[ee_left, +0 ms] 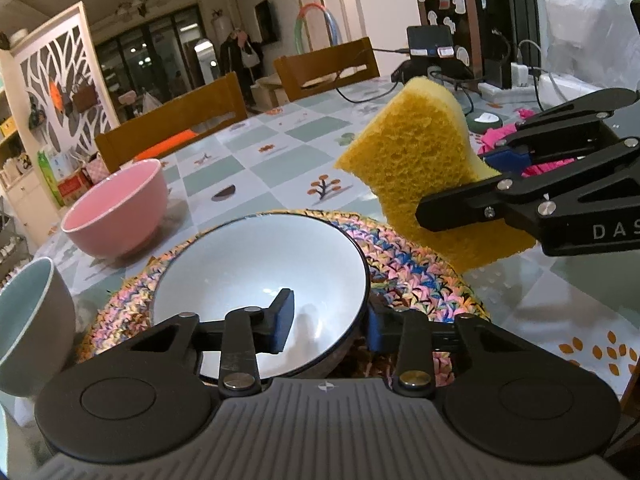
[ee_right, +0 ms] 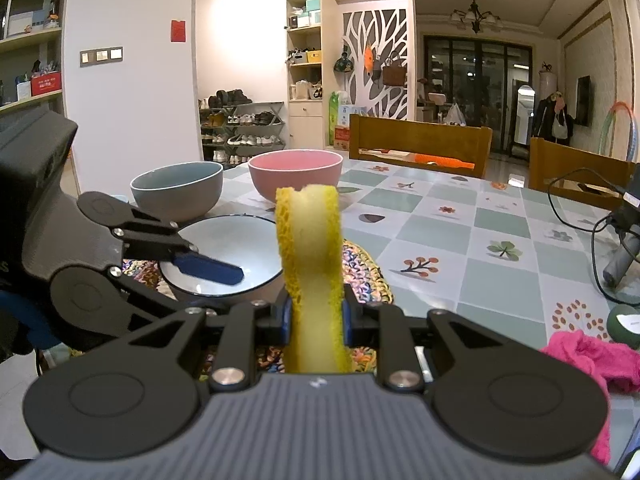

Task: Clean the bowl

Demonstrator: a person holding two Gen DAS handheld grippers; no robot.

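Note:
A white bowl with a dark rim sits on a braided multicolour mat. My left gripper straddles the bowl's near right rim, with one blue pad inside the bowl and the other outside. A gap shows between the inner pad and the wall, so it stands open. My right gripper is shut on a yellow sponge, squeezed upright between its pads. In the left wrist view the sponge hangs above the mat, to the right of the bowl and clear of it.
A pink bowl and a grey-blue bowl stand beyond the white bowl. A pink cloth lies at the right, near a small green object. Cables and black devices occupy the table's far right. Wooden chairs line the far side.

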